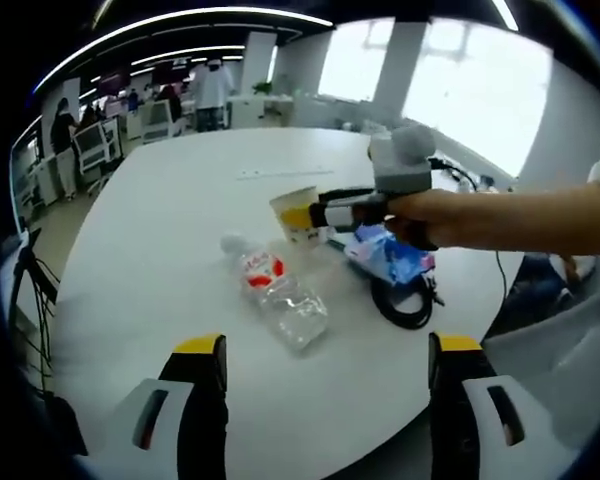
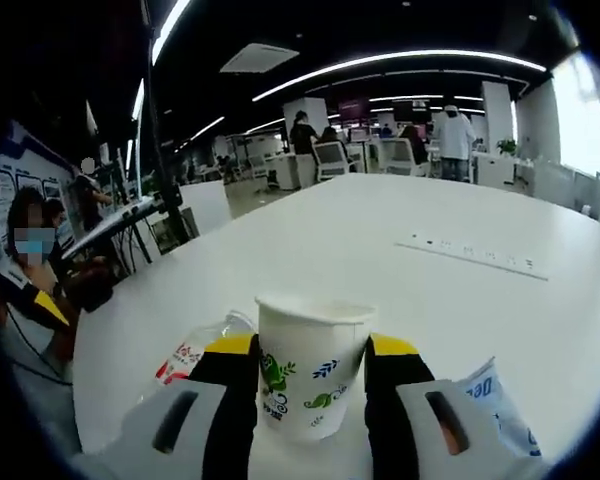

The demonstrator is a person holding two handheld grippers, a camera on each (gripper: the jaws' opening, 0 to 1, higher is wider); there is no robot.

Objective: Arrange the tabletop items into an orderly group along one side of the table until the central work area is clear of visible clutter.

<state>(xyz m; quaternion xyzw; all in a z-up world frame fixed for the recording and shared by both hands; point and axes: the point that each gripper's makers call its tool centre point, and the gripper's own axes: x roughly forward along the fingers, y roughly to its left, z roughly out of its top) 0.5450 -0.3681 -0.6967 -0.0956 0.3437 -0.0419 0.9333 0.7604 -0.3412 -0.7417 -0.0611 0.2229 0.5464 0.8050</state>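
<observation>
In the left gripper view, the left gripper (image 1: 325, 375) hovers with its jaws spread wide and nothing between them, above the near part of the white desk (image 1: 170, 230). Ahead of it a clear plastic bottle (image 1: 275, 290) lies on its side, its long axis running diagonally, white cap pointing away toward the far left. Just beyond stands a paper cup (image 1: 298, 213), clamped by the right gripper (image 1: 315, 214) coming in from the right. Beside that lie a blue-and-white packet (image 1: 390, 255) and a coiled black cable (image 1: 405, 300), near the desk's right edge. The far half of the desk is bare.

In the right gripper view, the right gripper (image 2: 310, 375) holds the cup (image 2: 310, 365) upright between its jaws. The bottle (image 2: 195, 350) lies to the left, probably touching nothing; the packet (image 2: 495, 405) is to the right. A long white strip (image 2: 470, 255) lies across the open desk (image 2: 330, 230) beyond.
</observation>
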